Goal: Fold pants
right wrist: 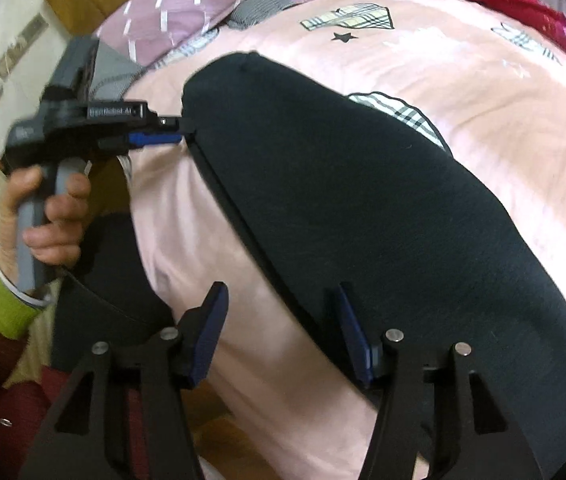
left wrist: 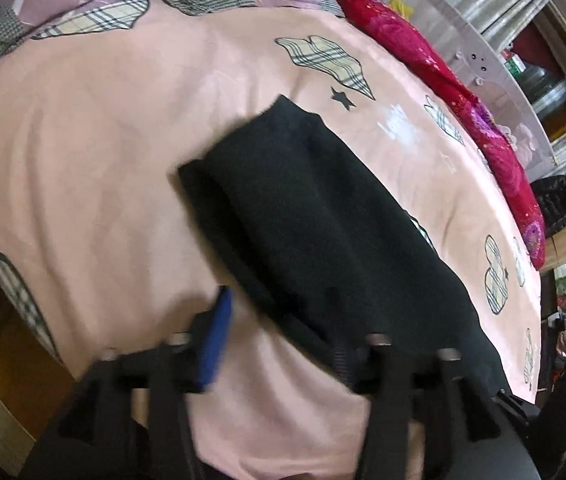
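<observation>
Black pants (left wrist: 315, 216) lie folded lengthwise on the pink bedsheet (left wrist: 83, 160), running from the near right to the middle. My left gripper (left wrist: 279, 320) is open, its jaws straddling the pants' near edge; the view is blurred. In the right wrist view the pants (right wrist: 383, 208) stretch across the bed. My right gripper (right wrist: 279, 308) is open, its right finger over the pants' near edge, its left finger over bare sheet. The left gripper (right wrist: 185, 132) shows there too, held by a hand (right wrist: 47, 216), with its fingertips at the pants' far left corner.
A purple and grey quilt (right wrist: 187, 8) lies at the bed's head. A red flowered blanket (left wrist: 463, 92) runs along the far side, next to a white rail (left wrist: 483, 52). The bed edge and wooden floor (right wrist: 219, 432) lie below my right gripper.
</observation>
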